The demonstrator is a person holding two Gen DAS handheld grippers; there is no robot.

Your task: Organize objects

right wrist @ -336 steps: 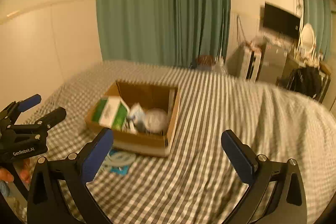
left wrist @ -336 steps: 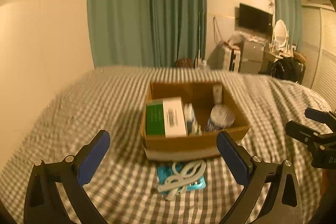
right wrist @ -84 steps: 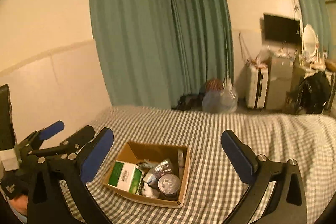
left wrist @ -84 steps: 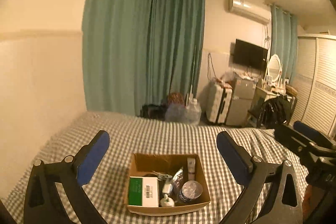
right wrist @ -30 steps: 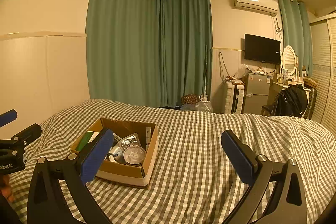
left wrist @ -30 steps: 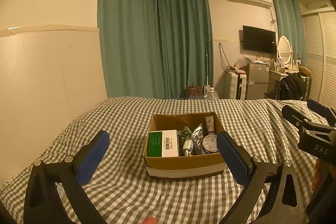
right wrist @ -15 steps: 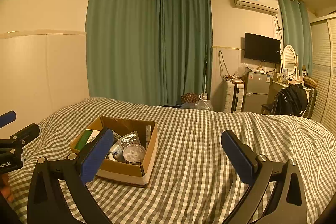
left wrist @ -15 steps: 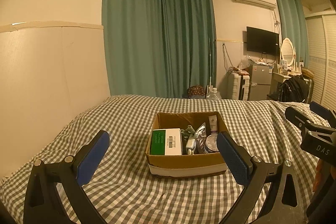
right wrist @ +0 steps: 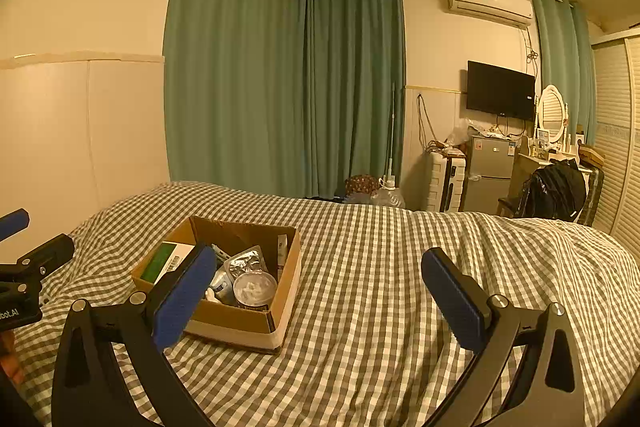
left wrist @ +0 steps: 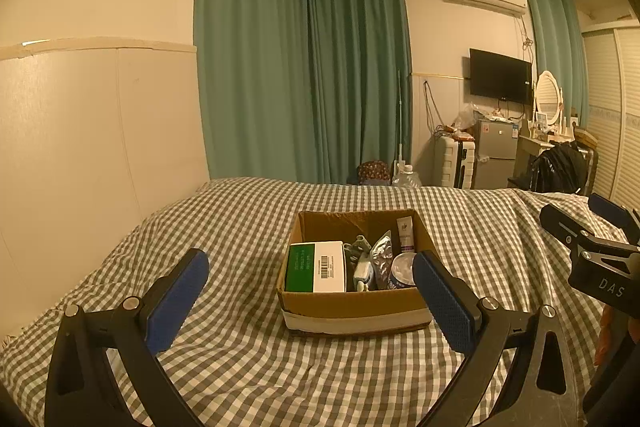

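Observation:
A cardboard box (left wrist: 352, 305) sits on the checked bed; it also shows in the right wrist view (right wrist: 236, 319). Inside lie a green and white carton (left wrist: 316, 267), a foil packet (left wrist: 382, 255), a round tub (left wrist: 402, 273), a white tube (left wrist: 405, 233) and small bottles. My left gripper (left wrist: 310, 301) is open and empty, held in front of the box. My right gripper (right wrist: 316, 301) is open and empty, to the right of the box. Each gripper shows at the edge of the other's view.
The checked bedspread (right wrist: 380, 267) covers the whole bed. A pale wall panel (left wrist: 100, 131) stands at the left. Green curtains (left wrist: 304, 75), a suitcase (left wrist: 454, 163), a small fridge (right wrist: 486, 171) and a dresser with a black bag (right wrist: 556, 193) stand beyond the bed.
Both grippers have held almost still over the last second, drifting slightly. Earlier a blue packet with a white cable lay in front of the box; it no longer shows there.

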